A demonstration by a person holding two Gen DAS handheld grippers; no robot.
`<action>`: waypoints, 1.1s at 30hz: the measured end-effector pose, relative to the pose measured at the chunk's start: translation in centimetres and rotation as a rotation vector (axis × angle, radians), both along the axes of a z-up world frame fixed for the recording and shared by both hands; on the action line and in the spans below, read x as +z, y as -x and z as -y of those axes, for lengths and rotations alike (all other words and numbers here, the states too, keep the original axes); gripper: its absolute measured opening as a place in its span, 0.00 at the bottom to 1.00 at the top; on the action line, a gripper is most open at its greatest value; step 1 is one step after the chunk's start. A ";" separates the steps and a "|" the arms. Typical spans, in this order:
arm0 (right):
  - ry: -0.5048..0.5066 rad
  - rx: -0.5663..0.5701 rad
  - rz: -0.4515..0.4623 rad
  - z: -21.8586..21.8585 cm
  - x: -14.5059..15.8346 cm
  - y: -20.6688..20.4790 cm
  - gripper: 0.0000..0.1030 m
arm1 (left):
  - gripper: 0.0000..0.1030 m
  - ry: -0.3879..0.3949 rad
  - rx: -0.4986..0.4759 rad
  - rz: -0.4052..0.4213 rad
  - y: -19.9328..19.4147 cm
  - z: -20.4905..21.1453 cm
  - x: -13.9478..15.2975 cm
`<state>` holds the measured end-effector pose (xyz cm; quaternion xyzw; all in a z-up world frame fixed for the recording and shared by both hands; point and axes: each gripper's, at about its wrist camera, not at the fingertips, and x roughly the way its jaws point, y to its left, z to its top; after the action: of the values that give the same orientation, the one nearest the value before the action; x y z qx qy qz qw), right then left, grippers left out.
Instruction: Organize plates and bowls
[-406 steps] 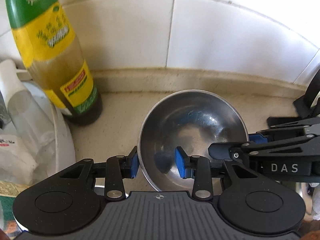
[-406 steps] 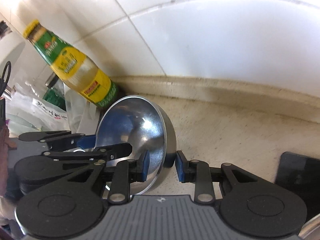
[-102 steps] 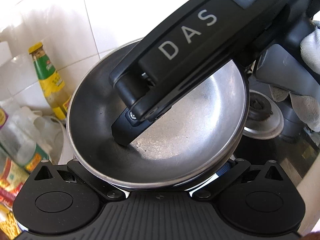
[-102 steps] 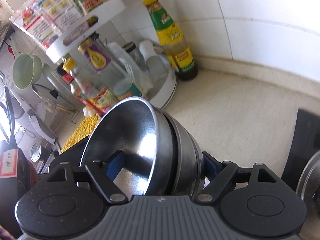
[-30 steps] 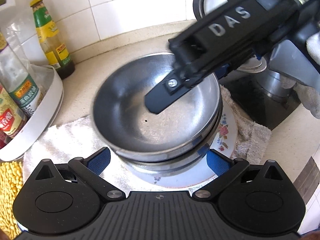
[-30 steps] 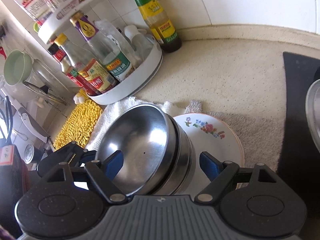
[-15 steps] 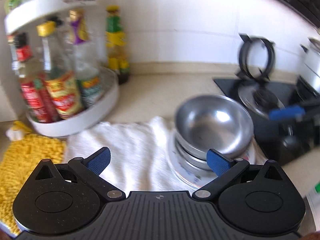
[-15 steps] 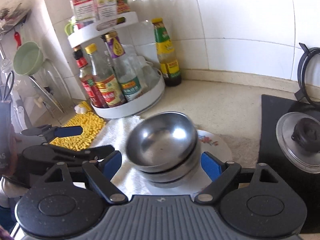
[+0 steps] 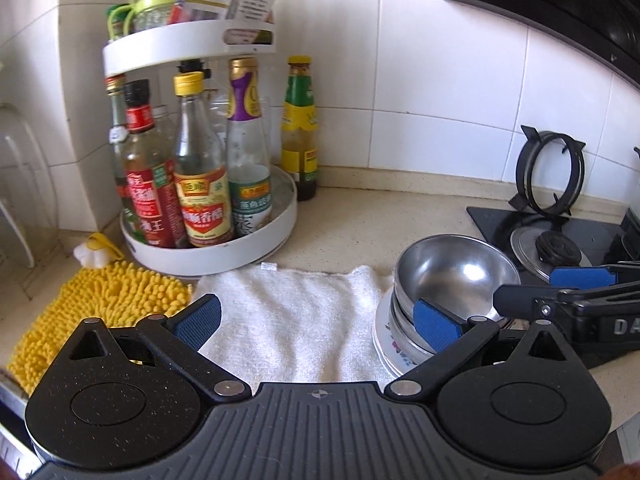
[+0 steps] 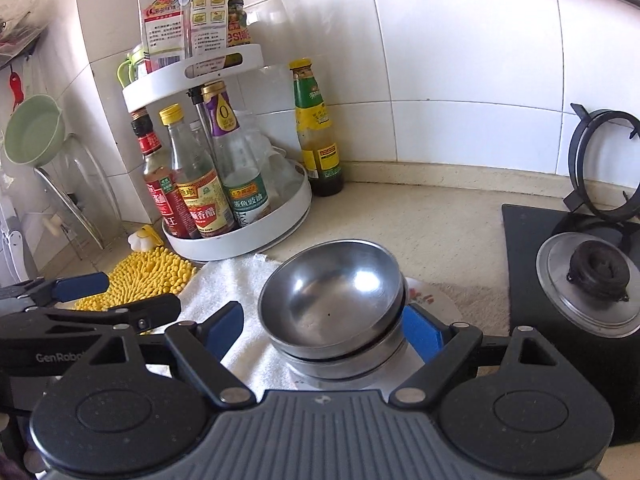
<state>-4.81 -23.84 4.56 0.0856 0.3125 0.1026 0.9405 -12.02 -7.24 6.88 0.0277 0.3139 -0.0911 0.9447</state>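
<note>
Steel bowls (image 10: pixel 332 300), nested one inside another, sit stacked on a floral plate (image 10: pixel 434 298); the plate rests on the right end of a white towel (image 9: pixel 292 320) spread on the counter (image 10: pixel 420 220), just left of the black gas hob (image 10: pixel 520 240). The upper bowl sits slightly tilted in the one beneath; how many bowls or plates make up the stack cannot be told for sure. Right gripper (image 10: pixel 324 328): jaws spread wide, blue pads either side of the stack but not touching it, holding nothing. Left gripper (image 9: pixel 316 320): also spread wide and empty, poised over the bare towel, its right pad crossing in front of the stack in the left wrist view. Judgement: stacking step looks complete or close to it, both tools let go. If anything remains, the next move calls for squaring the tilted top bowl so it seats flat, or finding further dishes; none lie loose in either view. Surface: speckled beige counter, white tiled wall behind. Back-left corner holds a two-tier white turntable rack (image 9: pixel 208 248) crowded with sauce and vinegar bottles, a green-and-yellow-labelled bottle (image 10: pixel 316 132) standing just beside it against the wall. Yellow chenille mat (image 9: pixel 100 300) at the towel's left edge. On the hob, a burner cap (image 10: pixel 596 268) and a pan support (image 9: pixel 550 172) propped up on edge.
</note>
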 end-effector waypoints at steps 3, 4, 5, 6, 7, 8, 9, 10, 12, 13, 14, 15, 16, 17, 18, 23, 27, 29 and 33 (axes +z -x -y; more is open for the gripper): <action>-0.007 0.008 0.003 -0.4 0.0 0.3 0.86 | 1.00 0.013 0.016 0.007 0.4 -0.5 0.2; -0.010 0.011 0.006 -0.5 0.0 0.3 0.86 | 1.00 0.013 0.020 0.008 0.5 -0.6 0.2; -0.011 0.015 0.008 -0.6 0.1 0.4 0.86 | 1.00 0.011 0.025 0.010 0.7 -0.7 0.2; -0.013 0.018 0.010 -0.7 0.1 0.4 0.86 | 1.00 0.011 0.030 0.010 0.8 -0.8 0.3; -0.014 0.022 0.012 -0.9 0.1 0.5 0.86 | 1.00 0.011 0.034 0.010 0.8 -0.9 0.3; -0.015 0.025 0.014 -1.0 0.2 0.5 0.86 | 1.00 0.010 0.038 0.011 0.9 -0.9 0.3; -0.016 0.027 0.017 -1.1 0.2 0.6 0.86 | 1.00 0.011 0.042 0.013 1.1 -0.9 0.4; -0.017 0.028 0.018 -1.1 0.3 0.6 0.86 | 1.00 0.012 0.046 0.016 1.2 -1.0 0.4; -0.020 0.032 0.019 -1.2 0.3 0.7 0.86 | 1.00 0.006 0.062 0.020 1.4 -1.0 0.5; -0.020 0.034 0.020 -1.2 0.3 0.6 0.86 | 1.00 0.006 0.066 0.023 1.5 -1.1 0.6; -0.020 0.036 0.020 -1.3 0.4 0.7 0.86 | 1.00 0.006 0.069 0.024 1.6 -1.2 0.6; -0.021 0.038 0.020 -1.3 0.4 0.7 0.86 | 1.00 0.006 0.073 0.025 1.6 -1.2 0.7; -0.023 0.041 0.020 -1.3 0.4 0.7 0.86 | 1.00 0.005 0.075 0.026 1.7 -1.2 0.7; -0.023 0.043 0.020 -1.4 0.4 0.7 0.86 | 1.00 0.004 0.078 0.027 1.8 -1.3 0.8; -0.023 0.045 0.020 -1.4 0.4 0.7 0.86 | 1.00 0.002 0.081 0.029 1.9 -1.3 0.8; -0.030 0.051 0.019 -1.3 0.4 0.6 0.86 | 1.00 -0.006 0.100 0.022 2.1 -1.4 0.9; -0.029 0.049 0.022 -1.1 0.3 0.7 0.86 | 1.00 -0.006 0.104 0.020 2.1 -1.2 1.0; -0.029 0.047 0.021 -1.0 0.3 0.7 0.86 | 1.00 -0.010 0.105 0.028 2.2 -1.1 1.0; -0.028 0.044 0.020 -0.8 0.4 0.8 0.86 | 1.00 -0.018 0.102 0.027 2.2 -1.0 1.0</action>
<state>-5.59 -23.06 4.92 0.0907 0.3037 0.1284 0.9397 -14.22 -6.29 7.92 0.0212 0.3028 -0.0396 0.9520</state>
